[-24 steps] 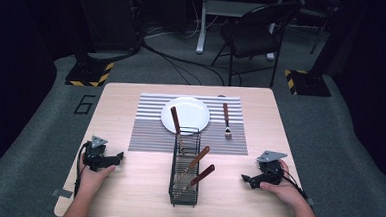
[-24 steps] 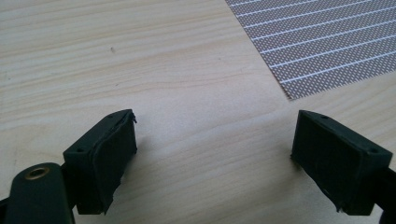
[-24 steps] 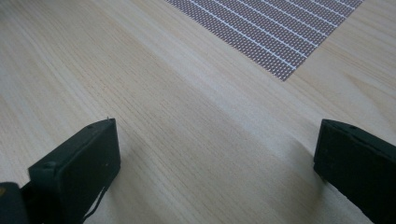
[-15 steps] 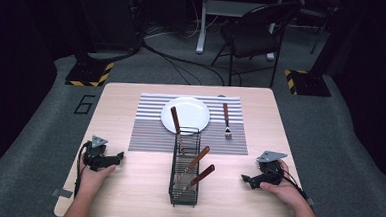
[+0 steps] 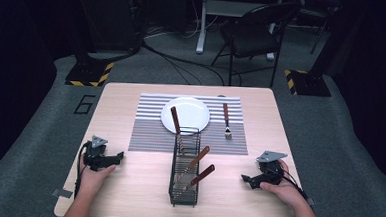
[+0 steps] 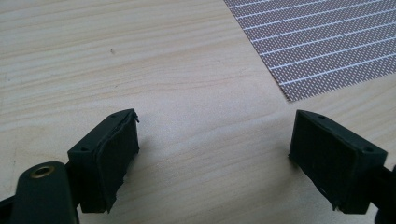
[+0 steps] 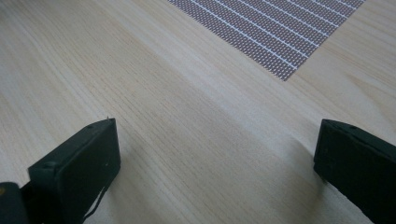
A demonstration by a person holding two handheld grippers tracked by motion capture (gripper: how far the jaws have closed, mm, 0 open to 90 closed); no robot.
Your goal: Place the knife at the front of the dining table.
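Note:
A black wire caddy (image 5: 185, 168) stands at the table's front middle, with three brown-handled utensils (image 5: 197, 160) sticking up out of it. Behind it a white plate (image 5: 191, 111) lies on a striped placemat (image 5: 149, 131), and a brown-handled fork (image 5: 226, 121) lies on the mat to the plate's right. My left gripper (image 5: 119, 157) rests on the table left of the caddy, open, its jaws wide over bare wood (image 6: 210, 140). My right gripper (image 5: 246, 180) rests right of the caddy, also open and holding nothing (image 7: 215, 154).
The wooden table (image 5: 126, 195) has bare wood on both sides of the caddy. A black chair (image 5: 254, 39) and cables stand on the floor beyond the far edge. Yellow-black striped blocks (image 5: 90, 73) sit at the far corners.

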